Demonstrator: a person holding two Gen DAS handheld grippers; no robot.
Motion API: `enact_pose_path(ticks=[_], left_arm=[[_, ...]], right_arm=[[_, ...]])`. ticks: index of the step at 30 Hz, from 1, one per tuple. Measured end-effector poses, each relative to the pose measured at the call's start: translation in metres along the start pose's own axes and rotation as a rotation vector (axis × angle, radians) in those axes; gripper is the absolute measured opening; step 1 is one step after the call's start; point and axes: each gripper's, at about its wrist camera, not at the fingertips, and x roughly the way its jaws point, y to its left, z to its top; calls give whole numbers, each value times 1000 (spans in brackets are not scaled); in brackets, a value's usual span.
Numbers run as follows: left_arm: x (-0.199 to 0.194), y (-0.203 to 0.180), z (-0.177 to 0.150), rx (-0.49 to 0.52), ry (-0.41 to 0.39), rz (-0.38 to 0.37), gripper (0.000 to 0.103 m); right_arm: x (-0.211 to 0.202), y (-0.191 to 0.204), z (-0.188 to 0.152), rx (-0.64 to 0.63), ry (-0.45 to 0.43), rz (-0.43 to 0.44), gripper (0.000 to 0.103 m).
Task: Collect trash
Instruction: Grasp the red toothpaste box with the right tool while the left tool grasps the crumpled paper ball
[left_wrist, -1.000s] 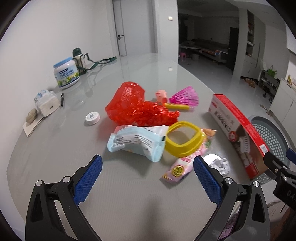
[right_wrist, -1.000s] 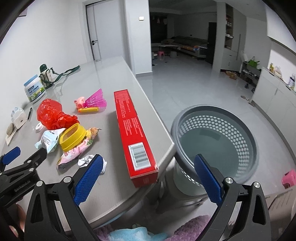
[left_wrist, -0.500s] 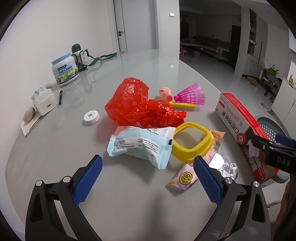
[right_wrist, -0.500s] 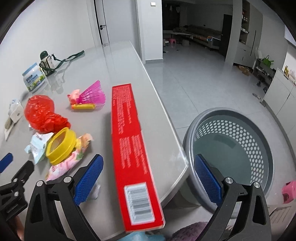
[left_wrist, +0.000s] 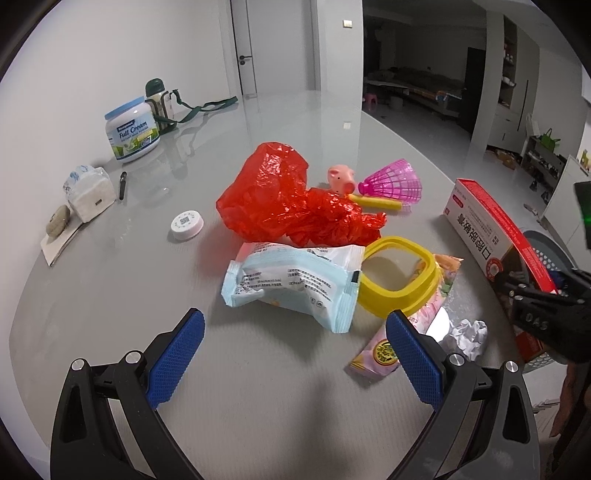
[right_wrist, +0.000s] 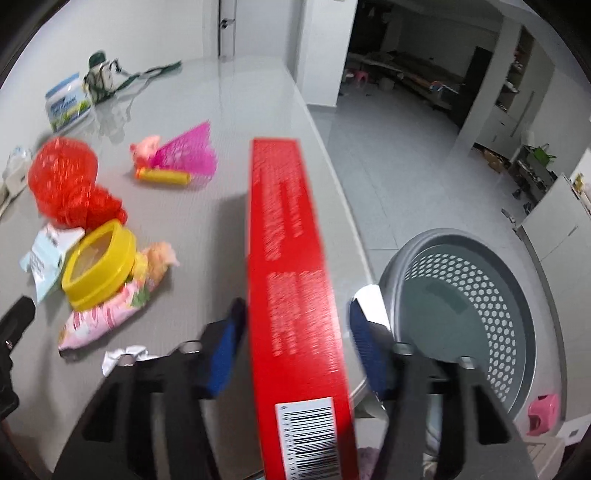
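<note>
Straddling the long red box (right_wrist: 291, 295), the right gripper (right_wrist: 295, 325) has a blue pad on either side of the carton with a gap visible at each, so it is part-open and not yet clamped. Judging from this, the step in hand is taking the box near its barcode end; the pads should close square on the two long side faces, low enough that the carton does not twist, since held so near one end its far length will want to droop. The grey perforated basket (right_wrist: 476, 295) stands on the floor just to the right of this gripper, below the worktop (right_wrist: 207, 229) edge, so a short swing right should suffice.

The left gripper (left_wrist: 295, 354) hovers wide and empty over the worktop. Just ahead of it lies a pale blue wrapper (left_wrist: 291, 284), with a yellow rim-shaped lid (left_wrist: 399, 277) to its right, a pink sachet (left_wrist: 391, 347) and a crumpled white scrap (left_wrist: 467, 334) beside the right pad. Beyond sits a red plastic bag (left_wrist: 288, 199), then a pink pig toy (left_wrist: 341, 177) and a magenta shuttlecock (left_wrist: 395, 182).

Far left, a tub (left_wrist: 133, 129) reads "Full Cream". The box side carries Chinese print too small to read.
</note>
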Motion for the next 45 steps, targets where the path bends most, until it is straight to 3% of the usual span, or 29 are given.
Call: enact_pose_path(ticks=[3, 18, 37, 45], left_arm=[[-1, -2, -1, 8, -3, -18, 97], [-6, -51, -15, 61, 23, -203, 97], [8, -113, -29, 80, 73, -174, 96], [17, -132, -29, 117, 85, -165, 71]], right_arm=[[-3, 2, -2, -3, -13, 14, 35], [-52, -37, -38, 158, -102, 40, 35], [-81, -87, -102, 290, -149, 57, 35], [-76, -102, -109, 328, -141, 67, 35]])
